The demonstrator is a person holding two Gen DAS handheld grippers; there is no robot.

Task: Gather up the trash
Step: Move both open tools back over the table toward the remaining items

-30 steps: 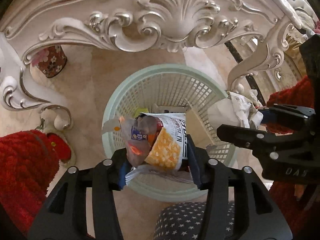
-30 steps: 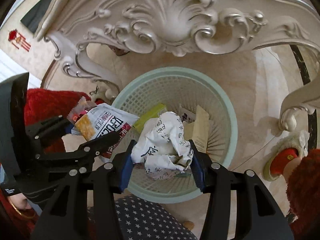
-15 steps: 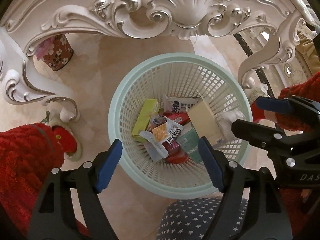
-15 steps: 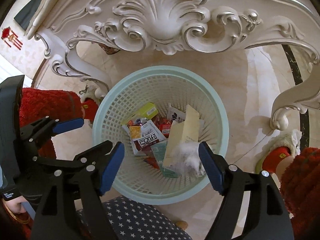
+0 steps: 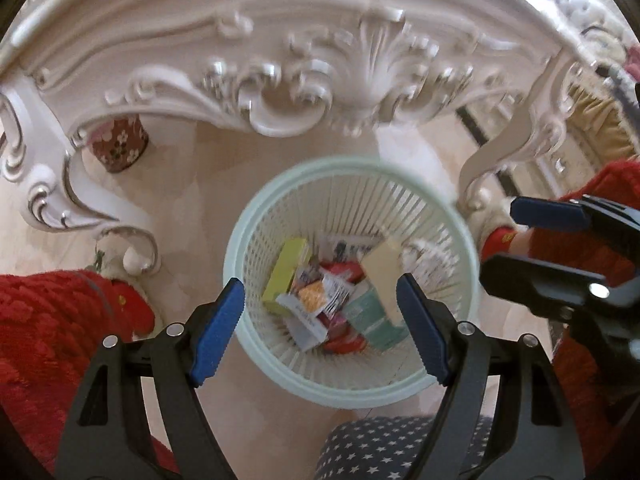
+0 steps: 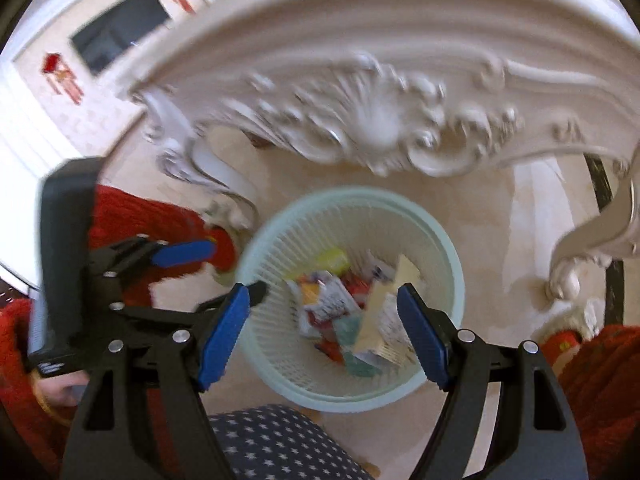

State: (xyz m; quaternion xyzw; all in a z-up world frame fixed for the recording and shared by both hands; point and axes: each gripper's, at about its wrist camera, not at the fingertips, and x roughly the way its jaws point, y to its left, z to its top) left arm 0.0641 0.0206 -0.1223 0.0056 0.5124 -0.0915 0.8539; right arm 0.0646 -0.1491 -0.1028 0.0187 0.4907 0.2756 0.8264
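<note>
Pale green plastic, woven in an open lattice, forms the round basket (image 5: 240, 240) that sits on the cream floor in the middle of both views, below the carved white table (image 5: 280, 92) that arches across the top of each frame. The trash lies at the bottom of the basket: a yellow-green box (image 5: 286, 272), a printed snack wrapper (image 5: 320, 296), a tan piece of card (image 5: 384, 276) standing on edge, and a crumpled white paper (image 6: 394, 320) beside the card. The left gripper (image 5: 320, 330) hangs above the basket at the lower centre of its frame, its blue-padded jaws spread wide with nothing between them; they have just been opening. The right gripper (image 6: 324, 332) hangs above the basket likewise, jaws wide apart and empty, also just opened. Red fuzzy sleeves (image 5: 48, 320) fill the lower corners, and a dark star-patterned cloth (image 6: 280, 440) shows at the bottom edge. Both frames are blurred.
</note>
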